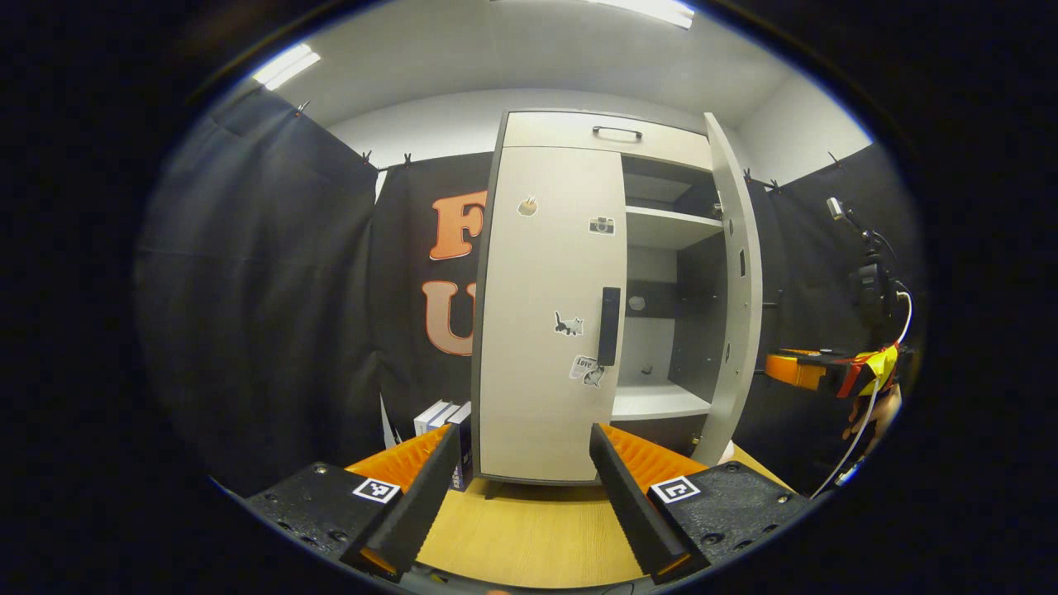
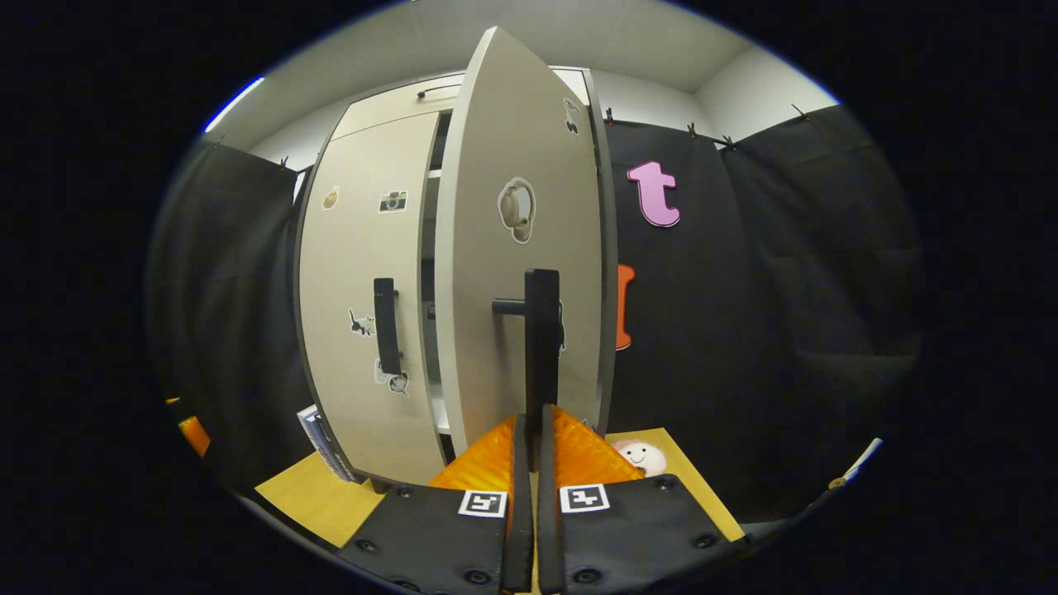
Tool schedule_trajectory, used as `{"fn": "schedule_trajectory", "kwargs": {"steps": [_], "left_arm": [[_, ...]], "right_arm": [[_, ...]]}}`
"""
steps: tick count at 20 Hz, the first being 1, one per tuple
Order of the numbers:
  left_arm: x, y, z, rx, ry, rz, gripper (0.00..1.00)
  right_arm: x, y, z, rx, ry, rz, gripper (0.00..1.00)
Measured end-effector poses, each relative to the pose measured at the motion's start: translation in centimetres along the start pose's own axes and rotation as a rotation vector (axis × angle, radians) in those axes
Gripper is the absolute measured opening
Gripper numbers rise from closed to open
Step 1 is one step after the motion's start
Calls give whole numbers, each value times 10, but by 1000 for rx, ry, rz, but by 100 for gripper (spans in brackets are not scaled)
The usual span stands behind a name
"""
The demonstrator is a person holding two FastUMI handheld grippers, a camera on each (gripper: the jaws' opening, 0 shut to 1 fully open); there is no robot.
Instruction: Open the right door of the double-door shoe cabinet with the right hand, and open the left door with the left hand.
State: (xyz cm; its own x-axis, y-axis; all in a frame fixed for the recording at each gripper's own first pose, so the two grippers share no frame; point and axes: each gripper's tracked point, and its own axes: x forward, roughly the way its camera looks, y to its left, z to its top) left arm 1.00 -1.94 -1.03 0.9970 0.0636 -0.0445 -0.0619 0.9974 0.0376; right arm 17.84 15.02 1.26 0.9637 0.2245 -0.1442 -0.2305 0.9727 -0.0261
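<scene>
Clamped on the handle of the right door, the right gripper has that door swung well out, so the first step looks nearly done. Next, I judge, the left gripper, jaws apart and facing the closed left door, must reach its handle. Both work over a wooden floor between black cloth walls.

Both grippers carry black screwed plates with square black-and-white markers, over ribbed orange bodies.
</scene>
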Motion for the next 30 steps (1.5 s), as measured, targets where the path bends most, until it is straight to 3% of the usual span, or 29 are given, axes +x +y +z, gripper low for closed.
{"fn": "schedule_trajectory", "kwargs": {"steps": [7,16,19,20,30], "left_arm": [[2,-3,-2,6,3,8,95],[23,-29,0,7,6,-16,95],[43,-37,4,25,-14,-14,92],[50,-39,4,30,-15,-12,95],[129,-87,24,29,-45,-53,95]], "right_arm": [[-5,-14,0,-8,-4,-25,10],[-31,-63,-8,47,11,-140,10],[-41,-78,-8,67,9,-157,10],[-44,-81,-9,70,8,-159,10],[-49,-110,2,76,-30,-176,10]]}}
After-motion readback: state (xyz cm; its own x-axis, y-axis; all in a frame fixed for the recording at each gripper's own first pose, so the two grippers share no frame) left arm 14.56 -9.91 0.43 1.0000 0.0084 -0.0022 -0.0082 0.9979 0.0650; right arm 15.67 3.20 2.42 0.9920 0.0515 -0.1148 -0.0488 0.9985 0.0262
